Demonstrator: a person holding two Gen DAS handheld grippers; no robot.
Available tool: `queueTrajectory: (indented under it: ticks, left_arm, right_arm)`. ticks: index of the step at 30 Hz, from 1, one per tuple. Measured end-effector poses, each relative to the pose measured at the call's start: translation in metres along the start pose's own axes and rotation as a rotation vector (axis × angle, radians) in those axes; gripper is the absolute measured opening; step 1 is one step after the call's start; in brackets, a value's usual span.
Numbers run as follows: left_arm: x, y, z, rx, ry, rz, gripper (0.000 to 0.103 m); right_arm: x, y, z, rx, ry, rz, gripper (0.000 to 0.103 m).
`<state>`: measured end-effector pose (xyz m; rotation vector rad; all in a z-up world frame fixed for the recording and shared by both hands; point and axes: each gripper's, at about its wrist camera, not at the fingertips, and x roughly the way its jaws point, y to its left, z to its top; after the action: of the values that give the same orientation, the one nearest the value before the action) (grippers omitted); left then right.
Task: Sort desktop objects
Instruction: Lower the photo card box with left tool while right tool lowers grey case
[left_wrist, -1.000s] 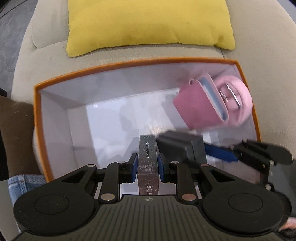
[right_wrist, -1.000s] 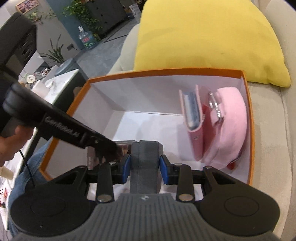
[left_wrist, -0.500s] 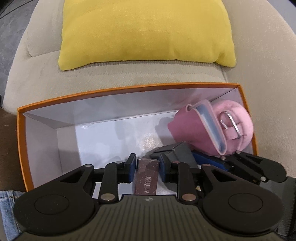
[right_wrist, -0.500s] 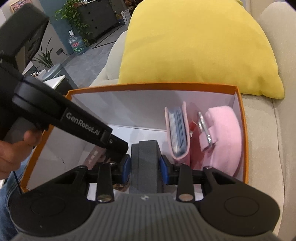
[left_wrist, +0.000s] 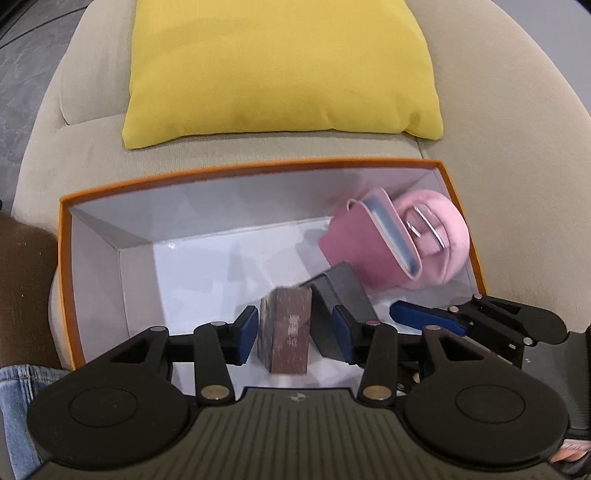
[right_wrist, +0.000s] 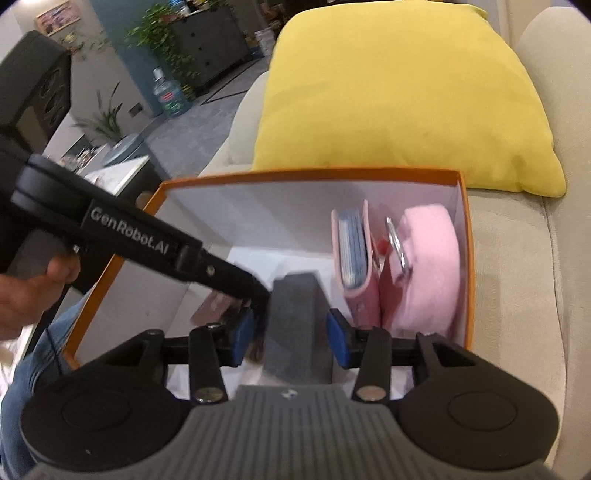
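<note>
An orange box (left_wrist: 258, 171) with a white inside lies on a beige sofa. In the left wrist view my left gripper (left_wrist: 293, 332) straddles a brown card box (left_wrist: 288, 328) that stands tilted on the box floor. Its jaws are opening and the pads are clear of it. My right gripper (right_wrist: 290, 339) is opening around a dark grey box (right_wrist: 299, 325), with a gap at the left pad. The two boxes lean side by side, the grey box (left_wrist: 340, 291) to the right of the brown one. A pink wallet (left_wrist: 354, 240) and a fluffy pink pouch (left_wrist: 450, 229) lie at the right end.
A yellow cushion (left_wrist: 280, 70) leans on the sofa back (left_wrist: 498, 110) behind the box. The box's left half shows bare white floor (left_wrist: 192, 273). A person's hand (right_wrist: 22, 295) and jeans (right_wrist: 40, 354) are at the left. Plants and a water bottle (right_wrist: 166, 92) stand far off.
Both grippers' jaws have spread, letting go of the brown card box and the grey box. Both cameras have drawn back a little from the box, and the brown box now leans over.
</note>
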<state>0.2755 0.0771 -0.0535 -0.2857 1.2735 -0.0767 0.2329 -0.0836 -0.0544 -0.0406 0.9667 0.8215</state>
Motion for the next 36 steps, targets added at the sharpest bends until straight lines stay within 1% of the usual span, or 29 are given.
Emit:
queueTrajectory:
  ticks: [2, 3, 5, 8, 10, 11, 12, 14, 17, 24, 28, 31, 33, 36]
  left_arm:
    - [0.001, 0.000, -0.005, 0.003, -0.009, -0.007, 0.051]
    - [0.002, 0.001, -0.008, 0.004, -0.011, -0.011, 0.051]
    - [0.008, 0.003, -0.012, -0.004, -0.010, -0.019, 0.051]
    - [0.015, 0.008, -0.015, -0.026, -0.010, -0.024, 0.051]
    - [0.019, 0.010, -0.016, -0.036, -0.014, -0.032, 0.042]
    - [0.021, 0.011, -0.015, -0.041, -0.015, -0.040, 0.038]
    - [0.023, 0.012, -0.015, -0.051, -0.020, -0.046, 0.036]
    - [0.026, 0.013, -0.013, -0.072, -0.033, -0.068, 0.035]
    - [0.030, 0.014, -0.007, -0.099, -0.057, -0.111, 0.035]
    - [0.038, 0.010, 0.007, -0.129, -0.119, -0.125, 0.034]
    - [0.042, 0.008, 0.009, -0.131, -0.152, -0.128, 0.034]
    - [0.043, 0.006, 0.008, -0.118, -0.178, -0.125, 0.034]
    - [0.043, 0.007, 0.007, -0.121, -0.178, -0.127, 0.034]
    - [0.043, 0.009, 0.005, -0.124, -0.187, -0.134, 0.034]
  right_arm:
    - [-0.008, -0.004, -0.005, -0.028, 0.024, 0.011, 0.049]
    - [-0.008, -0.003, -0.007, -0.050, 0.036, 0.002, 0.049]
    - [-0.003, 0.001, -0.009, -0.086, 0.061, -0.026, 0.049]
    - [0.005, 0.003, -0.016, -0.104, 0.118, -0.037, 0.047]
    - [0.008, 0.000, -0.016, -0.097, 0.133, -0.045, 0.026]
    - [0.009, -0.002, -0.016, -0.092, 0.135, -0.051, 0.023]
    - [0.009, -0.004, -0.015, -0.082, 0.130, -0.056, 0.022]
    - [0.009, -0.006, -0.013, -0.066, 0.118, -0.062, 0.018]
    - [0.009, -0.008, -0.009, -0.061, 0.100, -0.087, 0.018]
    - [0.006, -0.012, -0.002, -0.060, 0.064, -0.150, 0.017]
    - [0.006, -0.014, 0.000, -0.077, 0.050, -0.190, 0.018]
    - [0.004, -0.015, 0.000, -0.089, 0.051, -0.184, 0.020]
    - [0.007, -0.010, 0.003, -0.110, 0.049, -0.180, 0.020]
    - [-0.009, -0.010, -0.007, -0.096, 0.054, -0.118, 0.020]
